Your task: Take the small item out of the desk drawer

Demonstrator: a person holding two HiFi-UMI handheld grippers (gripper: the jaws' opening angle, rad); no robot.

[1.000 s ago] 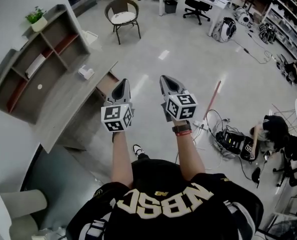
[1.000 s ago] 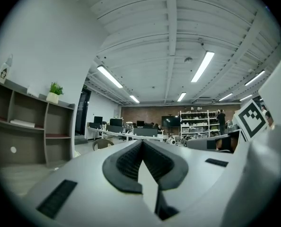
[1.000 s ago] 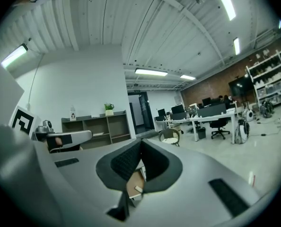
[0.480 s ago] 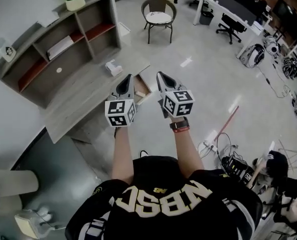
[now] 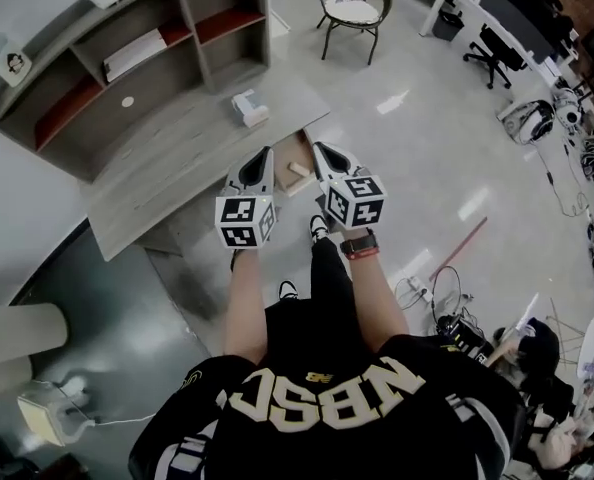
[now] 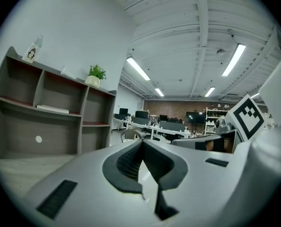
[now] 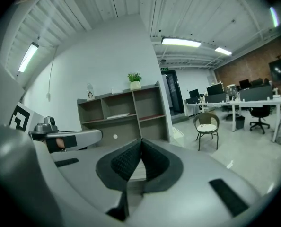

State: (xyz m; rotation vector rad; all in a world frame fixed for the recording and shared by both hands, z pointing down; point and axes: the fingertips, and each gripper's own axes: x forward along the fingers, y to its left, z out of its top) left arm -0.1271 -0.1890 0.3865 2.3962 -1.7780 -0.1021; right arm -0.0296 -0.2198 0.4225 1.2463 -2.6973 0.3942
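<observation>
Left gripper (image 5: 264, 156): above the floor, jaws pressed together, nothing between.
Right gripper (image 5: 321, 151): jaws closed tip to tip, empty.
Drawer (image 5: 293, 146): open at the desk's (image 5: 167, 173) front edge, right end.
Small item (image 5: 299, 169): pale, lying inside the drawer.
White box (image 5: 249, 108): desk top, behind the drawer.

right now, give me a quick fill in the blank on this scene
1. The small item lies in the open ___ of the desk.
2. The left tool and the right tool both have their jaws ___, with nothing between them.
3. The white box sits on top of the ___.
4. The potted plant stands on top of the ___ unit.

Missing words: drawer; shut; desk; shelf.
</observation>
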